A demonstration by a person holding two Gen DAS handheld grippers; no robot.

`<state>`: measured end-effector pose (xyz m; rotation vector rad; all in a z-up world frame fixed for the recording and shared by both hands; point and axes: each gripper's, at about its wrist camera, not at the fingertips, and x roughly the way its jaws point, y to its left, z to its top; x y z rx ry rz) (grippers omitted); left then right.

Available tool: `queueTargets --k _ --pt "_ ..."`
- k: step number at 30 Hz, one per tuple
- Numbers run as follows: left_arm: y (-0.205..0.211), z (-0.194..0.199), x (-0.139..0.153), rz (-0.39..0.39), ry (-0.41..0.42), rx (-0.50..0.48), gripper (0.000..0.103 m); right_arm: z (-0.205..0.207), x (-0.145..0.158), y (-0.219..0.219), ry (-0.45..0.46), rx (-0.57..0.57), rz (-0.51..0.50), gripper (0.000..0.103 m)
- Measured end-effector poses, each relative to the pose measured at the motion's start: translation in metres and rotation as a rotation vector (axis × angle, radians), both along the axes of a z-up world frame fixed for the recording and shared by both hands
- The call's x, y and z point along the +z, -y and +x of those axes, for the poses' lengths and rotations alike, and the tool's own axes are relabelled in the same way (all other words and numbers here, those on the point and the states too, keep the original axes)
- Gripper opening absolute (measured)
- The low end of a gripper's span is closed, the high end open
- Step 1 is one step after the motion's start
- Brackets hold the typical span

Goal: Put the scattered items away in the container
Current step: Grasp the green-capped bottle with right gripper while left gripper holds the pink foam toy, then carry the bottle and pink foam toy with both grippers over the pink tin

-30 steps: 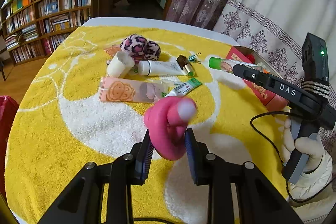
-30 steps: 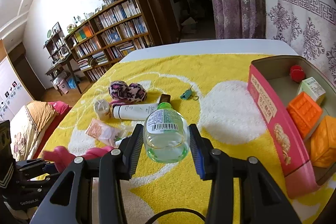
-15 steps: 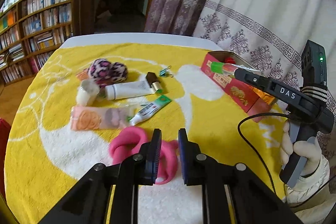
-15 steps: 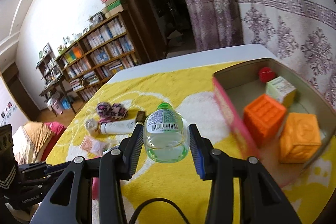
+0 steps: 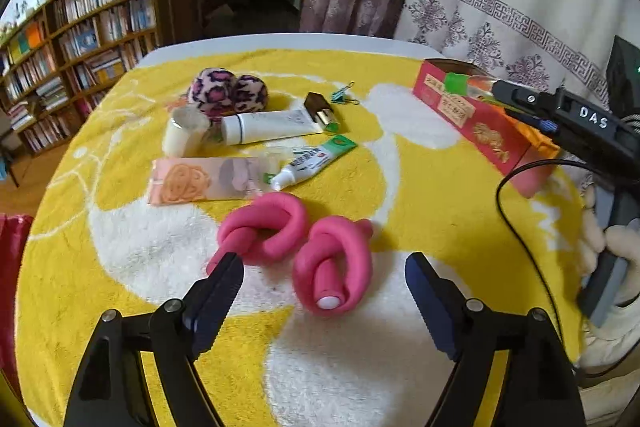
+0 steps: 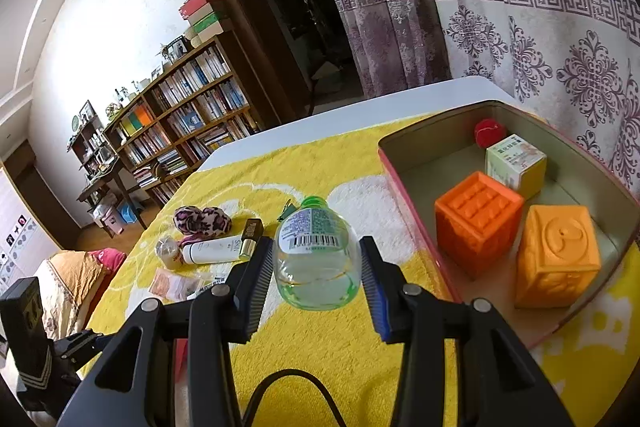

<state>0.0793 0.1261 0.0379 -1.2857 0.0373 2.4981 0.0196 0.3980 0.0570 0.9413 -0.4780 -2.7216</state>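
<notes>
Your right gripper (image 6: 316, 269) holds the clear green plastic bottle (image 6: 314, 259) beside the red tin box (image 6: 404, 187) — four things inside. Your left gripper (image 5: 324, 287), jaws just opened wide, holds nothing — the knotted pink rubber toy (image 5: 296, 243) lies between them, more left.

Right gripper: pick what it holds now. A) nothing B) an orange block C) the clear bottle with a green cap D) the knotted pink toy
C: the right gripper has its pads pressed on both sides of the clear bottle, carried beside the tin box; the pink toy lies on the cloth.
</notes>
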Motion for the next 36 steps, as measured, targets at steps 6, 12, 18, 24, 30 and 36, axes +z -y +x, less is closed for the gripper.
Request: queueTargets --k 6,12,18,24,30,36 --pt "-0.007 -0.003 -0.008 0.005 0.030 -0.030 0.085 0.000 -0.002 -0.001 0.003 0.002 -0.002 0.047" --pt "-0.011 -0.016 -0.028 0.032 0.096 -0.021 0.064 0.000 -0.003 -0.002 0.003 0.001 0.000 0.047" --pt "-0.011 -0.021 -0.024 0.085 0.098 -0.025 0.048 0.002 -0.001 -0.005 -0.008 -0.009 -0.006 0.047" --pt "-0.024 -0.020 -0.009 0.085 0.060 -0.062 0.048 0.006 0.005 -0.012 -0.024 -0.027 -0.015 0.047" --pt "-0.047 -0.027 0.013 0.091 0.009 -0.114 0.048 0.013 0.015 -0.034 -0.048 -0.082 -0.009 0.047" --pt "-0.080 -0.034 0.032 0.103 -0.024 -0.186 0.048 0.021 0.021 -0.073 -0.057 -0.182 -0.010 0.047"
